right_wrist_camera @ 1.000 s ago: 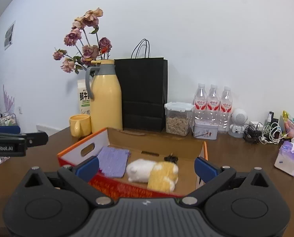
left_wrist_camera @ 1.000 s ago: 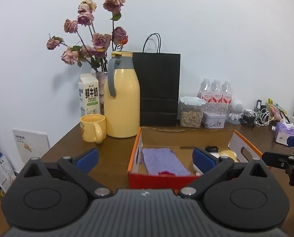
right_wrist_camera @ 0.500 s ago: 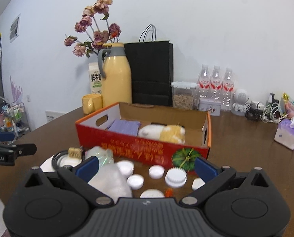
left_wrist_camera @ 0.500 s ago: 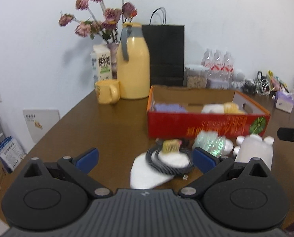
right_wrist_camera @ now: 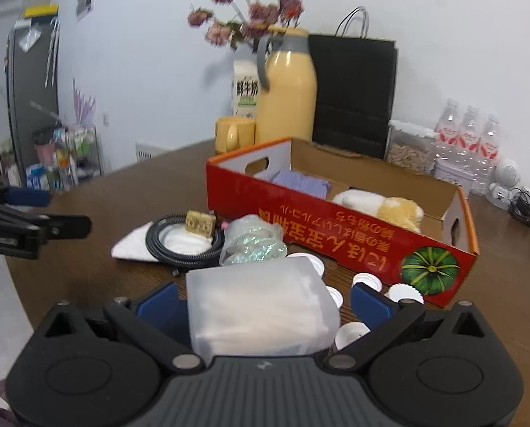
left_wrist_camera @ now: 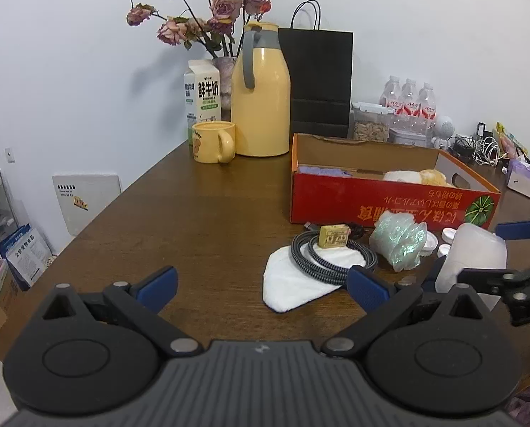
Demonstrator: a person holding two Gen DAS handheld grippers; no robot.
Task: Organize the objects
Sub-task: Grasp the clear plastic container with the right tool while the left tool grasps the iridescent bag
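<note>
**Desk:** What does the right gripper show?

**Photographer:** Its blue-padded jaws stand wide, one either side of a translucent white plastic container on the brown wooden table. Neither pad appears to touch it; a gap shows on the right side, while the left is too close to tell. From the left wrist view the same container stands upright at the far right, in front of the red cardboard box.

**Desk:** And the left gripper?

**Photographer:** Jaws wide, holding nothing, hovering above the table's near edge. Just ahead of its right finger lies a white folded cloth, with a coiled braided cable resting on it and a small yellow block on the coil.

**Desk:** What else lies loose?

**Photographer:** A crumpled iridescent green wrapper sits between the cable and the container, and several white bottle caps are scattered along the box's front wall.

**Desk:** Inside the box?

**Photographer:** A purple cloth at its left end and a white-and-yellow plush toy beside it. A green pumpkin is printed on the front.

**Desk:** Background?

**Photographer:** A yellow thermos jug, yellow mug, milk carton, dried roses, black paper bag and water bottles along the wall.
</note>
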